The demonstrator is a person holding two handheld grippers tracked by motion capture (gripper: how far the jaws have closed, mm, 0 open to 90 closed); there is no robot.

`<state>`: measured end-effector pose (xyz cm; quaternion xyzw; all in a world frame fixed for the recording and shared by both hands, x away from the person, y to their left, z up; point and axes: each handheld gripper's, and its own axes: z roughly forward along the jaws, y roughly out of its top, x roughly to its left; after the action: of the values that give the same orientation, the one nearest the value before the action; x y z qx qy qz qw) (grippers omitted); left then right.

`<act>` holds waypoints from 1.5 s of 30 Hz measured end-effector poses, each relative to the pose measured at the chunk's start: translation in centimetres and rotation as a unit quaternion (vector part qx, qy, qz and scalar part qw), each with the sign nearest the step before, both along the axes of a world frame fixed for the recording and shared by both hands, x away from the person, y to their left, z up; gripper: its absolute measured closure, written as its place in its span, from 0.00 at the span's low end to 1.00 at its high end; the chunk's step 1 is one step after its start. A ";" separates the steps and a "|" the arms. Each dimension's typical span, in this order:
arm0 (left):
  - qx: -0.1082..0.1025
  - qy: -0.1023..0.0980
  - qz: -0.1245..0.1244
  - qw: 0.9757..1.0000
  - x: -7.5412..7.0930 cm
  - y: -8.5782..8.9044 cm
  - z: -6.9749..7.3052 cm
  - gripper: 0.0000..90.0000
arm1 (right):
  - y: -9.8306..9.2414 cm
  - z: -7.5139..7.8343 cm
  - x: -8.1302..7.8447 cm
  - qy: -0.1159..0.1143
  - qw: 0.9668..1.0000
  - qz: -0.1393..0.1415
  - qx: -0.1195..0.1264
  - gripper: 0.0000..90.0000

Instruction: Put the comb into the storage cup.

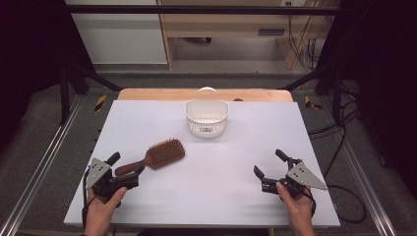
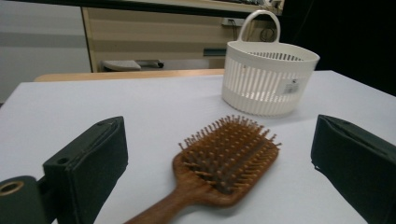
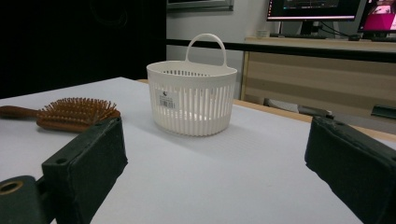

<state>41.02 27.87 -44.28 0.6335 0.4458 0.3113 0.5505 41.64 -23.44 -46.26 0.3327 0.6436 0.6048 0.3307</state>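
Where the white table is nearest to the person's left side, a wooden hairbrush is laid flat with its bristles turned upward. Its broad head is pointed toward the far right, and its handle is angled back toward the left gripper. The handle end is seen between the two black jaws of that gripper, which are spread wide; no contact with the wood can be made out, and nothing is clamped. In the left gripper view the hairbrush is framed in the gap between the jaws, close in front of them.

Farther back, near the middle of the table's far edge, a white slatted basket is stood upright, its handle raised at the rear. It is kept well apart from the brush. In the right gripper view a small label is shown on the basket wall.

The right gripper is held above the near right part of the table, well apart from both things. Its jaws are likewise spread wide and nothing is held between them.
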 end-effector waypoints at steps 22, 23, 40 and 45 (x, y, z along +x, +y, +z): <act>0.065 0.017 -0.034 0.997 1.4 -0.4 1.8 0.06 | 0.1 0.1 -0.2 -0.001 1.000 -0.002 0.001 0.06; 0.066 0.019 -0.034 0.997 1.5 -0.2 1.7 0.07 | 0.1 0.1 -0.2 0.001 1.000 -0.002 0.001 0.06; 0.117 0.079 0.010 0.990 3.1 2.2 2.0 0.34 | -0.1 0.2 -0.4 -0.001 1.000 -0.022 0.005 0.07; 0.110 0.110 -0.003 0.988 4.2 2.8 2.0 0.45 | 0.0 0.2 -0.3 0.001 1.000 -0.022 0.000 0.07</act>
<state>45.19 30.63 -42.29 0.7221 0.4643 0.2853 0.4261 41.34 -23.43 -46.08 0.3476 0.6363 0.5973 0.3430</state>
